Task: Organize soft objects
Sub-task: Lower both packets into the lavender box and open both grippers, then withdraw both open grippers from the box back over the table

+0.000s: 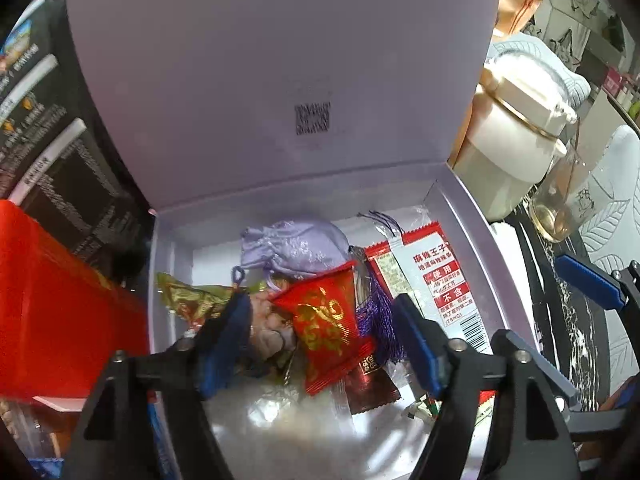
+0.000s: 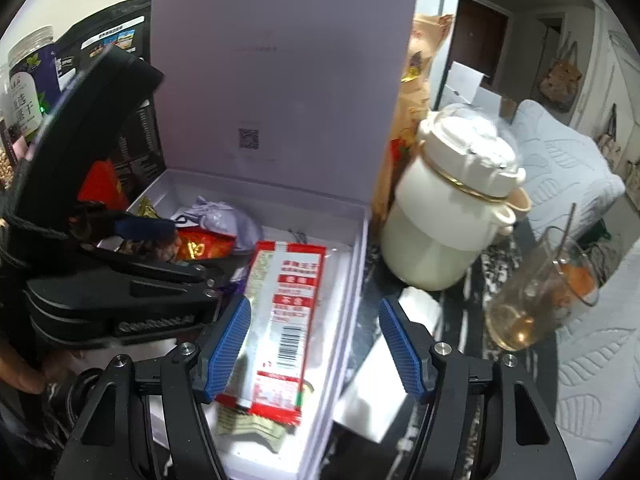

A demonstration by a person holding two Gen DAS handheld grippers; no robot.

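Observation:
An open lavender box (image 1: 464, 216) holds soft items: a lilac drawstring pouch (image 1: 294, 246), a red and gold snack packet (image 1: 326, 320), a long red and white sachet (image 1: 438, 284), a purple tassel (image 1: 376, 320) and a green-gold wrapper (image 1: 188, 300). My left gripper (image 1: 320, 344) is open inside the box, its fingers on either side of the red packet. My right gripper (image 2: 314, 344) is open above the box's right wall (image 2: 352, 280), over the red and white sachet (image 2: 286, 312). The left gripper (image 2: 144, 232) also shows in the right wrist view beside the pouch (image 2: 224, 218).
The box lid (image 1: 280, 72) stands upright behind. A white lidded jar (image 2: 452, 208) and a glass cup with liquid (image 2: 536, 288) stand right of the box. A red box (image 1: 60, 312) and a black printed package (image 1: 60, 168) are on the left. A white carton (image 2: 384, 364) lies beside the box wall.

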